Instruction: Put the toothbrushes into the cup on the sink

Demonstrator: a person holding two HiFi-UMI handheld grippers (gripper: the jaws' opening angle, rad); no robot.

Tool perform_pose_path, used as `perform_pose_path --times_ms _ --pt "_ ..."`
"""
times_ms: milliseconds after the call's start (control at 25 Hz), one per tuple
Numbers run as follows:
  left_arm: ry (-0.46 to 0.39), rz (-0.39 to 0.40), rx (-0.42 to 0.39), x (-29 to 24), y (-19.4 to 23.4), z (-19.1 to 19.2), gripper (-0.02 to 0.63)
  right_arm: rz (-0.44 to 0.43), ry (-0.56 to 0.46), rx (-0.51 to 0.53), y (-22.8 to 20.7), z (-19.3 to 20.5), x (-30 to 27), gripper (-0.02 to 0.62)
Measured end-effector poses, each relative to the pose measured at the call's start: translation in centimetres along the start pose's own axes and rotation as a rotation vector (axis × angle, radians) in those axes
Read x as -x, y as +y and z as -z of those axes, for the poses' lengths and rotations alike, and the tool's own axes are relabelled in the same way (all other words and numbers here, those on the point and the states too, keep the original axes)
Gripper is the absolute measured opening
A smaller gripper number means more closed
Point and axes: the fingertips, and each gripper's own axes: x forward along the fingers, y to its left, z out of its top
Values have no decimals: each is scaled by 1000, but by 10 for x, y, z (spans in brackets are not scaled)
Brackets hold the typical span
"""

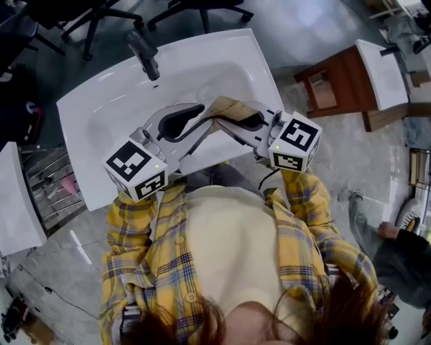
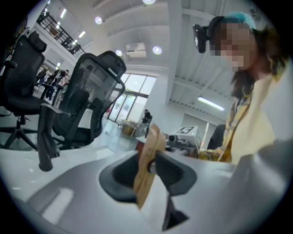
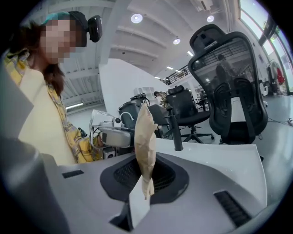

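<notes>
A flat brown paper packet (image 1: 225, 106) hangs over the basin of the white sink (image 1: 101, 114), stretched between both grippers. My right gripper (image 1: 232, 118) is shut on one end of it; in the right gripper view the packet (image 3: 145, 137) stands upright, pinched between the dark pads (image 3: 165, 176) of that gripper (image 3: 144, 176). My left gripper (image 1: 202, 114) reaches in from the left. In the left gripper view the packet (image 2: 149, 155) stands between the jaws of that gripper (image 2: 147, 178), which look parted and loose around it. No cup or toothbrush shows in any view.
A dark faucet (image 1: 145, 54) stands at the sink's back edge. Office chairs (image 1: 101, 17) are beyond it. A wooden table (image 1: 337, 87) is to the right and a wire rack (image 1: 47, 182) to the left. Another person's legs (image 1: 397, 232) are at the far right.
</notes>
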Motion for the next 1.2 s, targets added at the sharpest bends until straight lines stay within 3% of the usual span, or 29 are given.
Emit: perform_pose_path --times_ms 560,1200 --pt "-47 13 -52 -15 -18 -22 96 -235 61 137 16 -3 4 41" --pt "-123 -72 -2 -17 -3 -29 55 -285 32 123 5 -11 4 42"
